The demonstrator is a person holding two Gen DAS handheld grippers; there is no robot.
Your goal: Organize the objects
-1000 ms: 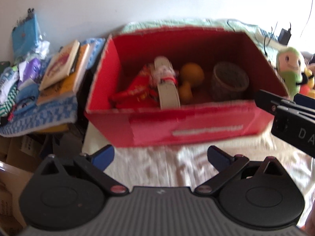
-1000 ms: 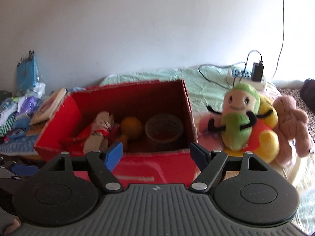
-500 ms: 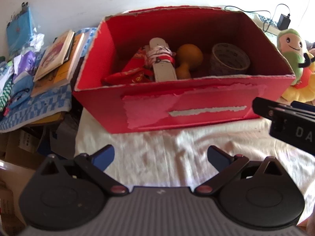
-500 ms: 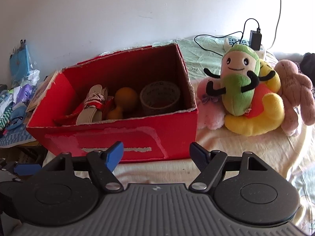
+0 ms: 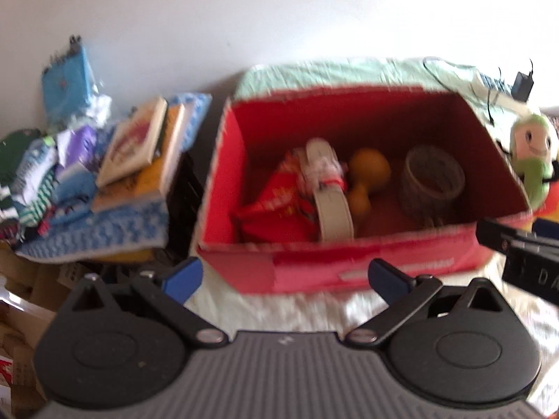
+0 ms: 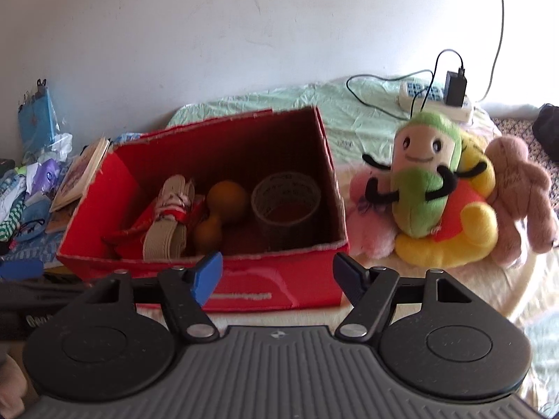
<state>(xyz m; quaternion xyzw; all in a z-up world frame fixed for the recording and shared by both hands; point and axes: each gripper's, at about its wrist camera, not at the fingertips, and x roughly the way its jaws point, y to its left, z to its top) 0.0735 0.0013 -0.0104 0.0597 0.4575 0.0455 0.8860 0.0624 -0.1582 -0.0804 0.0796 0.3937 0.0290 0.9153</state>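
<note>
Both sets of jaws spread, empty: left gripper (image 5: 283, 276), right gripper (image 6: 277, 272), facing the red box (image 6: 279, 289) on the bed. Tape roll (image 6: 285, 199), orange toy (image 6: 218, 209) already boxed. Plush toys (image 6: 424, 174) beside it look left to pack.

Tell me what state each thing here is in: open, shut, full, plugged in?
Left gripper: open, empty.
Right gripper: open, empty.
Red box: open-topped, partly filled.
Tape roll: lying flat in box.
Green plush: upright, outside box.
Charger: plugged into power strip.
Books: shut, stacked.
</note>
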